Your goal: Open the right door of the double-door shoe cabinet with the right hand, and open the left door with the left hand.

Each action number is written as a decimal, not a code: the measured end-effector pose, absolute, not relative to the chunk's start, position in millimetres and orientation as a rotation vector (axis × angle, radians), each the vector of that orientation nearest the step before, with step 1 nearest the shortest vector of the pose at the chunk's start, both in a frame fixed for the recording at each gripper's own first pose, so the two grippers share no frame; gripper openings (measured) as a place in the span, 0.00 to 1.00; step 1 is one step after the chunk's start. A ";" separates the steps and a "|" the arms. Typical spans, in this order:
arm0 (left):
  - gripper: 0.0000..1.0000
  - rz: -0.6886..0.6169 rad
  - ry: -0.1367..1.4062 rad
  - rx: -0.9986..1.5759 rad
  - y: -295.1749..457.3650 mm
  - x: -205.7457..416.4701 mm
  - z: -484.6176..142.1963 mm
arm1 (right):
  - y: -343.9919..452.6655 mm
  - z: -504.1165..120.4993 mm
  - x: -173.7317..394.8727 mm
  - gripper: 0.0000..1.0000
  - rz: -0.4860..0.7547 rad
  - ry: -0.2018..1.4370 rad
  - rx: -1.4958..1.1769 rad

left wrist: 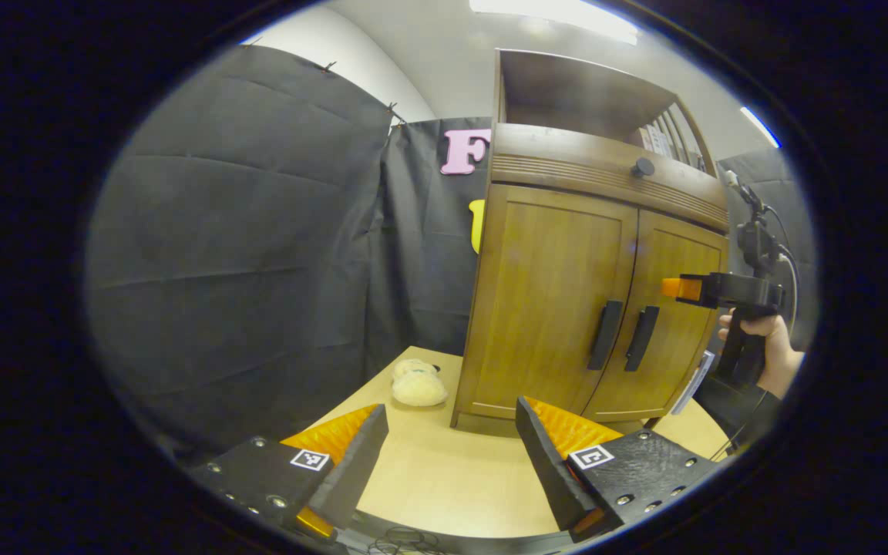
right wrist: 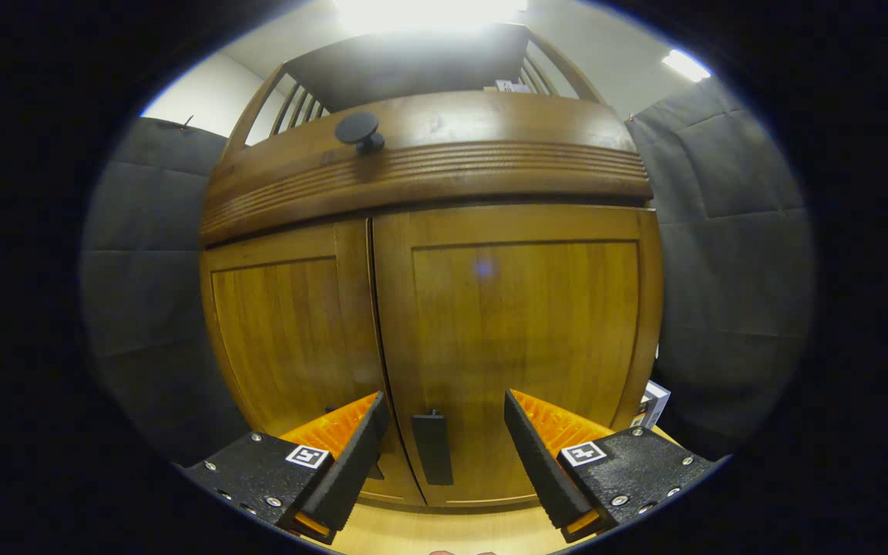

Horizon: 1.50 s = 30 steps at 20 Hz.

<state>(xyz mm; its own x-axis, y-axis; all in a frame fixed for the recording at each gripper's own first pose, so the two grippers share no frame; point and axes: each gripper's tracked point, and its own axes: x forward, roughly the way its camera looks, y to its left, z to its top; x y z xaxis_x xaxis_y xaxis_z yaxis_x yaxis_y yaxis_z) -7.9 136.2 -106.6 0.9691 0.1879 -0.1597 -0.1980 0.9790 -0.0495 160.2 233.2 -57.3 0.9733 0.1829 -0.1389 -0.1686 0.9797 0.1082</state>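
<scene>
In the left gripper view, the left gripper shows at 6 o'clock with its fingers spread wide, holding nothing and touching nothing; only bare table lies between them. The shoe cabinet stands on that table toward 2 o'clock, well apart from the fingers. Its left door and right door are both closed, with the left handle and right handle upright side by side at the seam. A round knob sits on the drawer band above. At 3 o'clock the right gripper, held by a hand, points at the right door; I cannot tell its finger gap from here. A pale plush item lies on the table at the cabinet's left foot.

In the right gripper view, the right gripper sits at 6 o'clock, fingers wide apart and empty. The right handle stands between them, touching neither. Both doors are shut, close ahead at 12 o'clock.
</scene>
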 end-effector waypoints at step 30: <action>1.00 0.001 0.228 0.046 90.9 20.4 -127.7 | 282.8 -108.7 207.7 0.30 0.162 0.369 0.118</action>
